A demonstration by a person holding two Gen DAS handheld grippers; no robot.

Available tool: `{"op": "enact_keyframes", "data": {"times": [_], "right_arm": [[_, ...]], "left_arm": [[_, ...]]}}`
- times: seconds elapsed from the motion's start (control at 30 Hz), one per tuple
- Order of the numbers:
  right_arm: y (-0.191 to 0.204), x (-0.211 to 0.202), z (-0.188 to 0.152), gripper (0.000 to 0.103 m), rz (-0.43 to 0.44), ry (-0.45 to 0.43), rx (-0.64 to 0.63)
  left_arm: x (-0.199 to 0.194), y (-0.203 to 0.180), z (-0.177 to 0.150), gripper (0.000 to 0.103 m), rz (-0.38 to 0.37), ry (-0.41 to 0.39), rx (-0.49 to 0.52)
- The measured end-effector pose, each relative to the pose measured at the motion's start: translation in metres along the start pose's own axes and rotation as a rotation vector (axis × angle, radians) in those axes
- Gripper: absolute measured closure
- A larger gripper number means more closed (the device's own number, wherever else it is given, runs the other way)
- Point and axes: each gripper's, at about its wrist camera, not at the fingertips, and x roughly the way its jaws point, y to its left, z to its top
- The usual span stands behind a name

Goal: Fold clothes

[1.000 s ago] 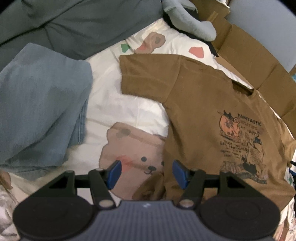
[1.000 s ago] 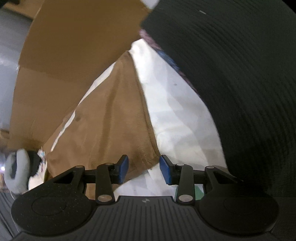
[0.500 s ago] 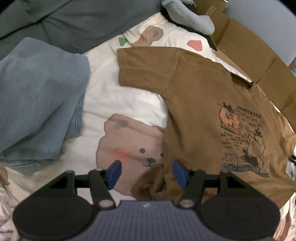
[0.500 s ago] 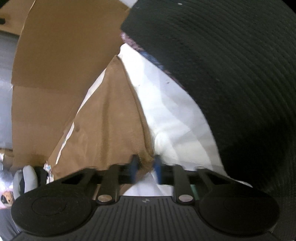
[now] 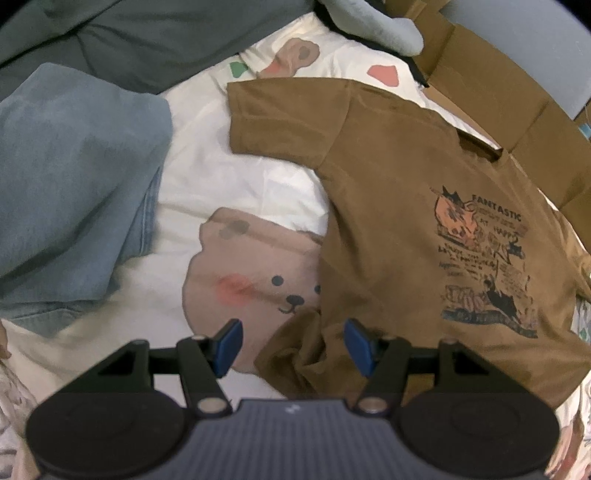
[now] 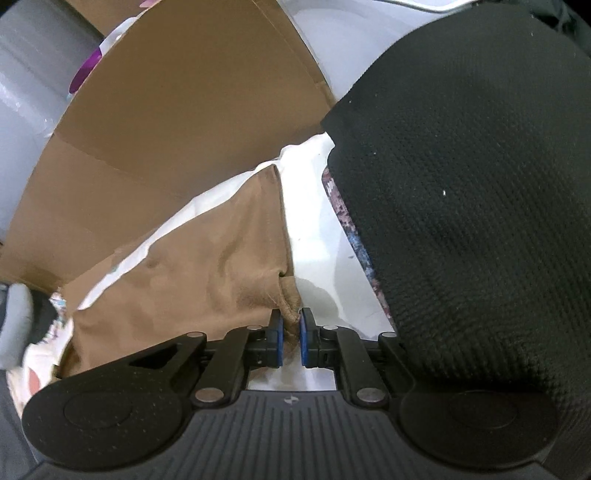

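A brown T-shirt (image 5: 399,206) with a printed "FANTASTIC" graphic lies face up on a white bedsheet (image 5: 221,177) with bear prints. Its near hem corner is bunched up between the blue pads of my left gripper (image 5: 293,347), which stands open just above it. In the right wrist view the same brown T-shirt (image 6: 207,266) stretches away to the left, and my right gripper (image 6: 291,334) is shut on a pinched fold at its corner edge. The rest of the shirt is out of that view.
A folded blue denim garment (image 5: 70,184) lies left of the shirt, and a dark green blanket (image 5: 147,33) at the back. Flattened cardboard (image 5: 517,92) borders the bed's far right. A black mesh surface (image 6: 480,184) fills the right of the right wrist view.
My right gripper went from open around the shirt's corner to shut on it, and lifted the cloth slightly. The left gripper stayed open and edged closer over the bunched hem.
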Motion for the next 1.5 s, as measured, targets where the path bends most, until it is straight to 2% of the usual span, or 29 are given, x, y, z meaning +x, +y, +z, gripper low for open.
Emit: {"op": "enact_keyframes", "data": {"times": [0.2,0.3,0.4,0.47,0.57,0.8,0.9,1.0,1.1,1.5], "right_arm": [[0.005,0.015,-0.007,0.097,-0.062,0.036,-0.086],[0.007,0.022,-0.011,0.093,-0.092,0.054,-0.129],[0.012,0.023,-0.008,0.086,-0.094,0.078,-0.150],[0.015,0.018,-0.004,0.074,-0.088,0.081,-0.153],[0.022,0.007,0.003,0.069,-0.068,0.067,-0.151],[0.049,0.002,0.035,0.069,-0.042,0.004,-0.257],[0.031,0.006,0.063,0.069,-0.050,-0.004,-0.278],[0.035,0.015,0.077,0.069,-0.051,-0.008,-0.295],[0.044,0.029,0.081,0.069,-0.069,-0.019,-0.310],[0.030,0.079,0.095,0.068,-0.110,0.013,-0.276]], "left_arm": [[0.001,0.004,-0.004,0.039,0.006,0.009,0.009],[0.002,0.008,-0.006,0.039,0.006,0.008,-0.009],[0.005,0.010,-0.009,0.039,0.002,0.009,-0.012],[0.007,0.011,-0.009,0.039,0.002,0.014,-0.004],[0.011,0.011,-0.010,0.039,0.005,0.026,0.017],[0.016,0.015,-0.008,0.039,0.008,0.028,0.011],[0.019,0.018,-0.007,0.039,0.011,0.030,0.006],[0.025,0.018,-0.004,0.039,0.013,0.037,0.006],[0.032,0.016,-0.001,0.039,0.014,0.047,0.011],[0.060,0.011,0.011,0.039,0.013,0.086,0.023]]}}
